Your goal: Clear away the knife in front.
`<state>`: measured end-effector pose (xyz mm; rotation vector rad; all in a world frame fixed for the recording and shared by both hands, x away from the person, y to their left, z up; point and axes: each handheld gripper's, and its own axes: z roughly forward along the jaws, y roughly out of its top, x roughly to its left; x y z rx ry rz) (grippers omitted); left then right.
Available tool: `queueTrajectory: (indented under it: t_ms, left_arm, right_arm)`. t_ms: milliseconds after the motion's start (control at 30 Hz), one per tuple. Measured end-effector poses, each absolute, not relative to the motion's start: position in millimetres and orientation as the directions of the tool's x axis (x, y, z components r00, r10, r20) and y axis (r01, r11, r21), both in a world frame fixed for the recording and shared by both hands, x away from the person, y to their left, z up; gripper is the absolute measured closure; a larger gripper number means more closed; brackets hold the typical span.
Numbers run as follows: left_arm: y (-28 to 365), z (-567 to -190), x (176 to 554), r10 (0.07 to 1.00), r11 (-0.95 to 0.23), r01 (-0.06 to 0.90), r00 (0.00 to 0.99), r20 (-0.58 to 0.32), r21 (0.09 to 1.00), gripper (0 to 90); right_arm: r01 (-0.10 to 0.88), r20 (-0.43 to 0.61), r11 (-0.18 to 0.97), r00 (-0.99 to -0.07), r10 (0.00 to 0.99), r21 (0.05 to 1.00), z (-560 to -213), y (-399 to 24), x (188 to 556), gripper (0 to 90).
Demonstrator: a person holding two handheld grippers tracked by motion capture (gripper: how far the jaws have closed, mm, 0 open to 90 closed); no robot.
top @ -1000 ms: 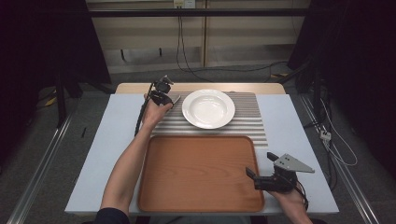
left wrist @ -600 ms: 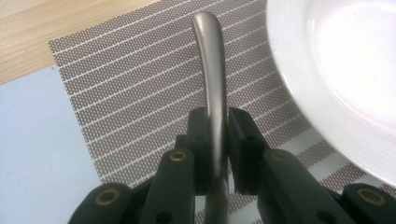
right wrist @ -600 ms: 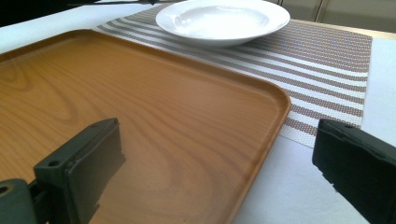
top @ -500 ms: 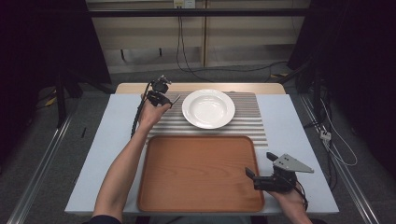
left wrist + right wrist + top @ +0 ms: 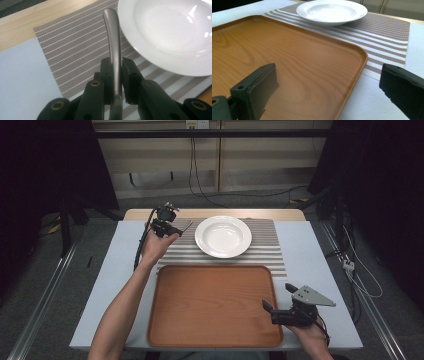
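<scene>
A: Where have you set up?

B: You're in a lab or recording studio, not a home. Black curtains (image 5: 45, 180) hang on both sides, cables (image 5: 192, 165) trail down the plain back wall to the grey floor (image 5: 40, 285), and metal rails (image 5: 35, 320) run beside your surface (image 5: 125, 270), laid like a dining place with 1 striped mat (image 5: 265, 255).

Round white glossy ceramic plate (image 5: 223, 236) on a woven placemat (image 5: 260, 255) striped grey-brown and white. Rectangular wooden tray (image 5: 215, 305), warm orange-brown with visible grain. Slender handle of a piece of metal cutlery (image 5: 113, 42), brushed silver-grey, between black jaws. Table cover (image 5: 320, 265) pale blue-white; table edge (image 5: 150, 214) light wood. Both grippers black.
</scene>
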<state>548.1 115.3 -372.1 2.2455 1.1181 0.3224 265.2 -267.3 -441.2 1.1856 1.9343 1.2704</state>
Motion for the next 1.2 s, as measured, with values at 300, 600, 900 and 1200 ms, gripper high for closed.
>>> queueTrajectory:
  t_ms: [300,600,900,1200]
  left_arm:
    - [116,-369,529,0.767,-0.492,0.608,0.641,-0.021,0.623,80.3]
    - [113,-369,510,0.756,-0.492,0.595,0.655,-0.027,0.636,80.3]
    - [116,-363,483,0.745,-0.482,0.585,0.665,-0.047,0.652,80.3]
    - [120,-361,460,0.732,-0.503,0.569,0.681,-0.029,0.651,80.2]
  right_arm:
    - [0.386,0.031,0.171,-0.464,0.885,0.907,-442,-268,267,1.6]
    - [0.383,0.027,0.172,-0.463,0.886,0.908,-442,-269,266,1.7]
    - [0.381,0.029,0.17,-0.464,0.885,0.909,-442,-269,266,1.6]
    - [0.38,0.03,0.17,-0.466,0.884,0.909,-441,-268,266,1.6]
